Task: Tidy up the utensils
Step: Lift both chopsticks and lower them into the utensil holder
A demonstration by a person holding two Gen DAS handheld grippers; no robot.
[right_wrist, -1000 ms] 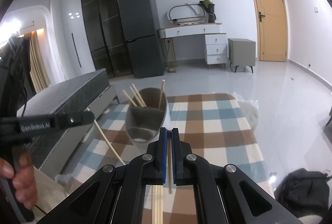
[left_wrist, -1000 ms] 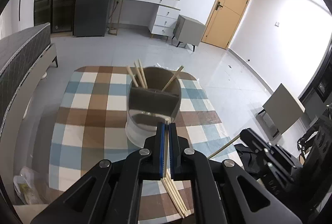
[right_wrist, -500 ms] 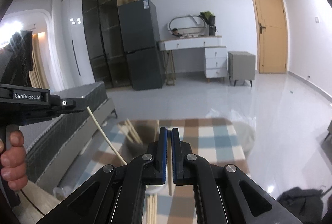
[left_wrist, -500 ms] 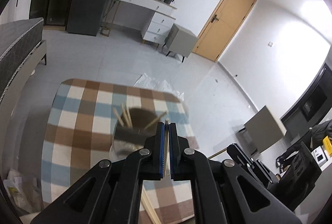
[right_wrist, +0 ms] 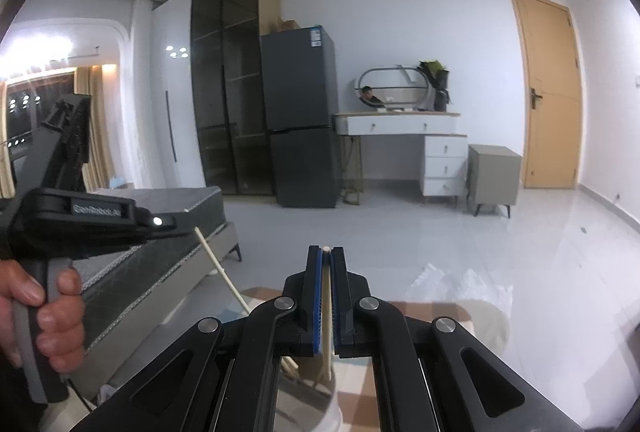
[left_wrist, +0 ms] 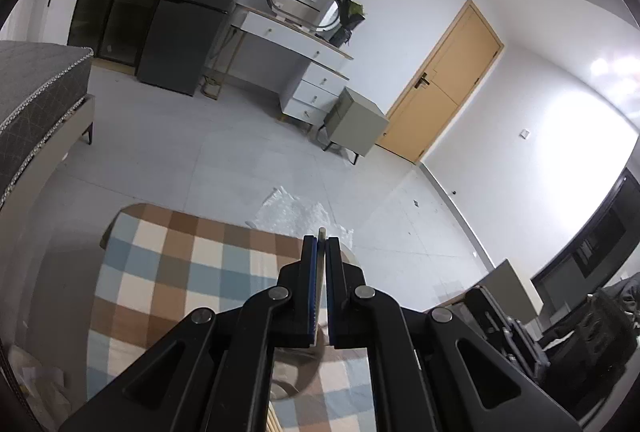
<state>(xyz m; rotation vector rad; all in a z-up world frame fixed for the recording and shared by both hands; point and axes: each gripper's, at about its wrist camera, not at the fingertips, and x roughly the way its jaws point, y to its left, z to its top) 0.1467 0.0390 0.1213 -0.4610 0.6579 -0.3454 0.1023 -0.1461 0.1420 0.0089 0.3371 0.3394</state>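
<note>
A: Where are the chopsticks right now?

B: One chopstick (left_wrist: 321, 272) is pinched in my left tongs (left_wrist: 321, 252), low centre of that view. Another chopstick (right_wrist: 327, 296) is clamped in my right tongs (right_wrist: 327, 260). Both pairs are closed almost fully, only the stick between the pads.

A: And the holder?

B: The grey utensil holder (right_wrist: 308, 368) sits at the bottom of the right view, mostly behind my tongs, on the checked table (left_wrist: 168, 272).

A: What could go wrong?

B: I think a stick could pivot in such a narrow pinch, miss the rim and drop to the floor (left_wrist: 224, 167).

A: Anything unclear?

B: The holder's compartments are hidden, and the left chopstick's lower end is cut off.
</note>
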